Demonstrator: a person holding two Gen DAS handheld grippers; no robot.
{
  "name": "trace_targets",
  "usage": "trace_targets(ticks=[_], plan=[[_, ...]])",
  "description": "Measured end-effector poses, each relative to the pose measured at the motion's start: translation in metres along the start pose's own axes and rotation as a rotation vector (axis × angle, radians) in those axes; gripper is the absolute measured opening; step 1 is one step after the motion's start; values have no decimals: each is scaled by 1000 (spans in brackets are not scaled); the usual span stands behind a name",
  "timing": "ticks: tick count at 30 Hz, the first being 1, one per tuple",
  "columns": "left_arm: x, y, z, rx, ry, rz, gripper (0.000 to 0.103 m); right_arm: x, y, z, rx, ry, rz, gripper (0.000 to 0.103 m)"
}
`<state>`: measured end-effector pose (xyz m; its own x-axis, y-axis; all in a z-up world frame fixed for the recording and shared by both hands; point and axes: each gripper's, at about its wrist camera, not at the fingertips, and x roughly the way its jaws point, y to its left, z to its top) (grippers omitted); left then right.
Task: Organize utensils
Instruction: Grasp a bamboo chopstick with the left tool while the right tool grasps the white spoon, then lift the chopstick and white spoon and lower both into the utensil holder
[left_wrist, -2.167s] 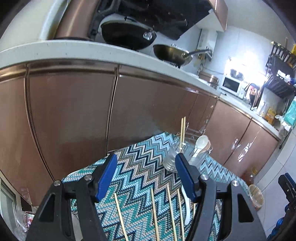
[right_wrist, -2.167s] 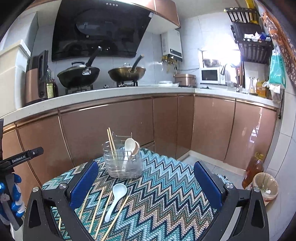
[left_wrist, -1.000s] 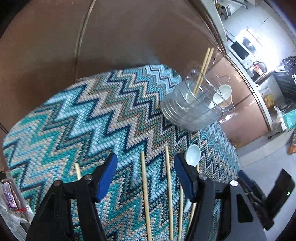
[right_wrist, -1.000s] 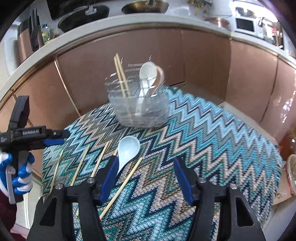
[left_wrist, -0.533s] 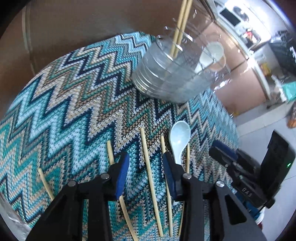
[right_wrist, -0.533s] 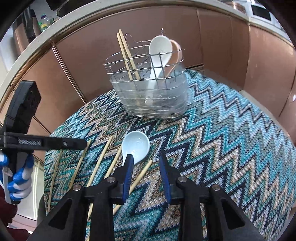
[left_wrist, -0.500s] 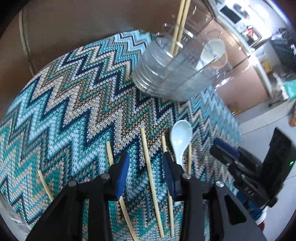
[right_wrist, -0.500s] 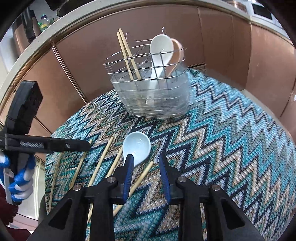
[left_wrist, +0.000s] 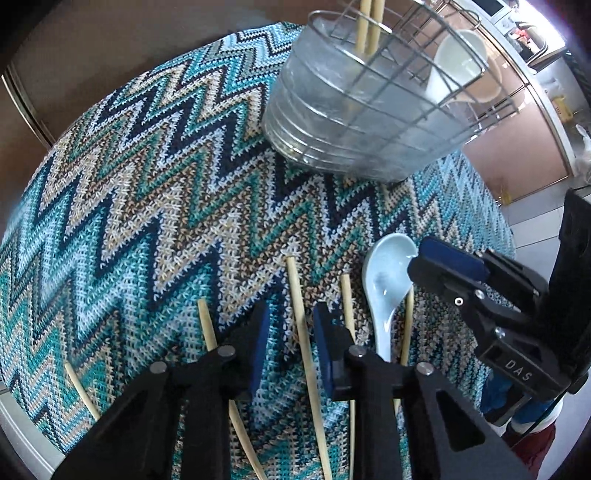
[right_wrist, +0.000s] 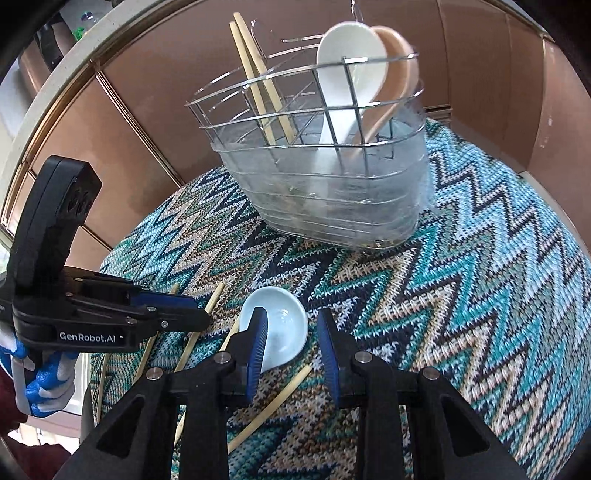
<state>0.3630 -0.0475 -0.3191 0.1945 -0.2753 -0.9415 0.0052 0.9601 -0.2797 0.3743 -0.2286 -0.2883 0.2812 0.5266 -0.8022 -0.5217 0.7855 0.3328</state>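
Several wooden chopsticks lie on the zigzag cloth. My left gripper (left_wrist: 290, 339) is low over the cloth, jaws narrowly open around one chopstick (left_wrist: 301, 332); it also shows in the right wrist view (right_wrist: 199, 317). A pale blue spoon (left_wrist: 388, 284) lies beside it. My right gripper (right_wrist: 290, 332) is narrowly open, its jaws either side of the spoon's bowl (right_wrist: 282, 328); it also shows in the left wrist view (left_wrist: 424, 262). A wire utensil basket (right_wrist: 325, 173) stands behind, holding two chopsticks (right_wrist: 258, 81), a white spoon (right_wrist: 343, 74) and a pink spoon (right_wrist: 399, 74).
The zigzag cloth (left_wrist: 129, 184) covers a small round table. Brown kitchen cabinets (right_wrist: 129, 129) stand close behind it. The table edge curves away on the left (left_wrist: 22, 398) and the floor lies beyond at the right (left_wrist: 535, 214).
Both grippers have come down and closer to the cloth and narrowed their jaws. The left now straddles a chopstick, the right straddles the blue spoon's bowl.
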Motion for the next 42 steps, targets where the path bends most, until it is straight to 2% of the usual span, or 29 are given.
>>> trace_targets(ticks=[7,8,11,18,24,32,37,42], plan=[[12,-14,6,15,11,28,12,15,-9,5,-11,41,32,26],[14,-17,7,17,10,32,11,17,-9,6,-11,43,36,25],[18,-20,8,22,1,37,9,21,-12,8,-16,50,50,11],[14,-16,3,22,-45,15,5,17,-5,8,-39,16,28,7],[-23,-20,-11,92,-180,-24,5,-16,13,3,-65,-67,-32,7],[-83,-21,-32,120,-361,-76,5,-71,47,1,-106,-192,-141,7],[-133,-27,-27,106,-507,-119,5,-124,65,10,-107,-334,-243,7],[-194,-35,0,80,-702,-168,5,-167,86,33,-134,-506,-391,7]])
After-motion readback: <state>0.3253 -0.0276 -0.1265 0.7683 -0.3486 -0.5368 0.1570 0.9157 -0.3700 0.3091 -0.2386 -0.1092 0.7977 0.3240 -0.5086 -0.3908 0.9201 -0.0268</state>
